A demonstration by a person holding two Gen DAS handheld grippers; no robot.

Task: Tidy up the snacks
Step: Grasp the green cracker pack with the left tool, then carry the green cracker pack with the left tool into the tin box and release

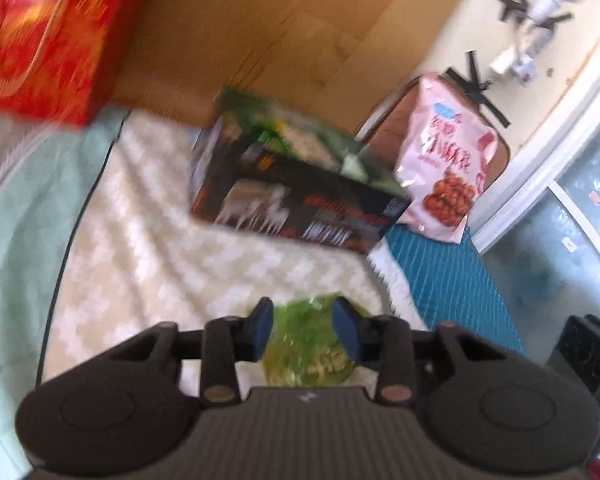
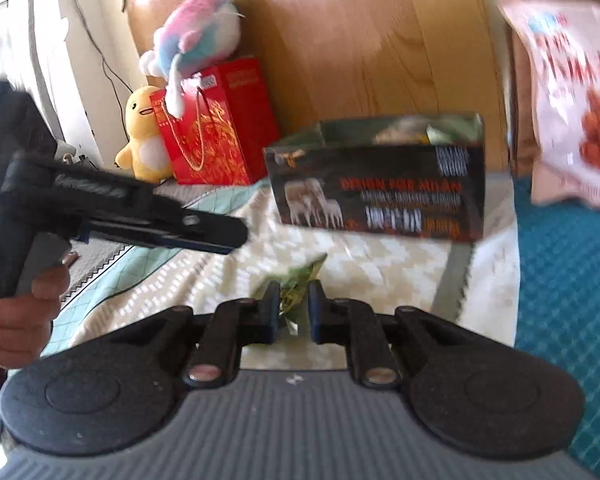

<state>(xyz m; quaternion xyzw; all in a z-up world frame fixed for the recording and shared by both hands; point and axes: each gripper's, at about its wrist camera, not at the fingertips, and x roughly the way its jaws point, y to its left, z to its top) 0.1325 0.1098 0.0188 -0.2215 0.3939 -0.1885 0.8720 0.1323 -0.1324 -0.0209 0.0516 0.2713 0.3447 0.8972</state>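
I am working over a bed with a cream zigzag-patterned blanket point(image 1: 148, 216) lying beside a pale green quilt point(image 1: 16, 216). A wooden headboard point(image 2: 364, 48) is standing behind. Daylight is falling across a cream wall point(image 1: 556, 92) crossed by black tape strips point(image 1: 480, 80).

bg: yellow duck plush point(image 2: 143, 140) by wall, just left of red gift bag point(image 2: 216, 124) | pastel plush point(image 2: 196, 36) on top of bag | wood headboard point(image 2: 360, 40) behind | cream zigzag blanket point(image 1: 148, 216) | teal mat point(image 1: 452, 276) on right | black device point(image 1: 584, 352) far right
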